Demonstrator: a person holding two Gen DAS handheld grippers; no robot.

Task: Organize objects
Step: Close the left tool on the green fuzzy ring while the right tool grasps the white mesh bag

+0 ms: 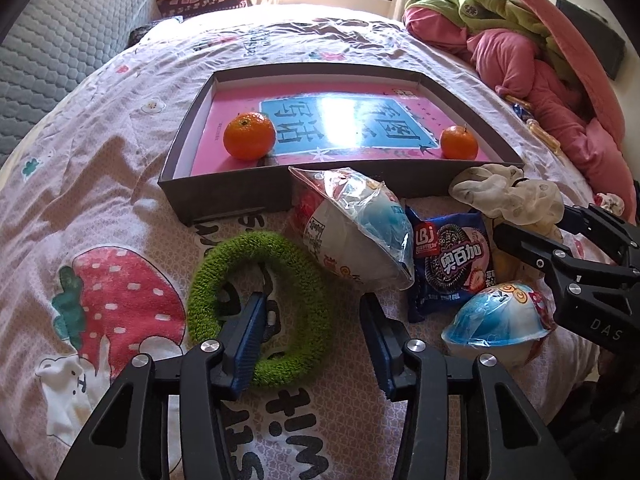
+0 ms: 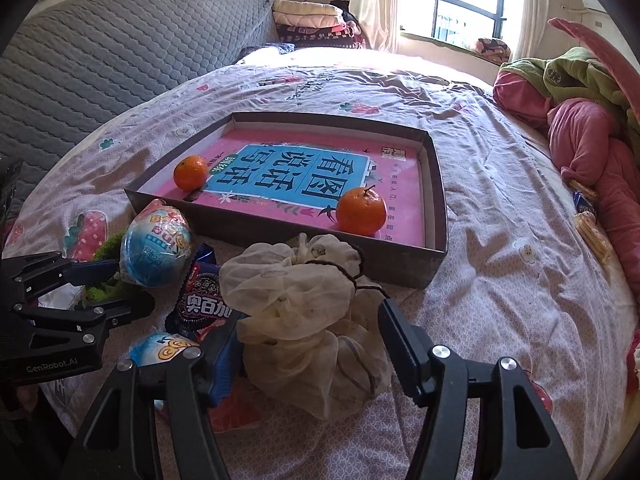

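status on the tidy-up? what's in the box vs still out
Done: two oranges sit in the box. In hand: nothing gripped; left gripper straddles the green ring, right gripper flanks the mesh bag. Left: ring, bag, cookie pack, two toy eggs.

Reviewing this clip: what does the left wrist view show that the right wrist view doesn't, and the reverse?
Only the left wrist view shows the whole green fuzzy ring, with the left gripper straddling its right side, one finger inside the loop.

Only the right wrist view shows the window panes and the right gripper astride the gauze bag, jaws apart.

Both show the tray holding two oranges, the cookie packet and two blue-and-white capsule toys.
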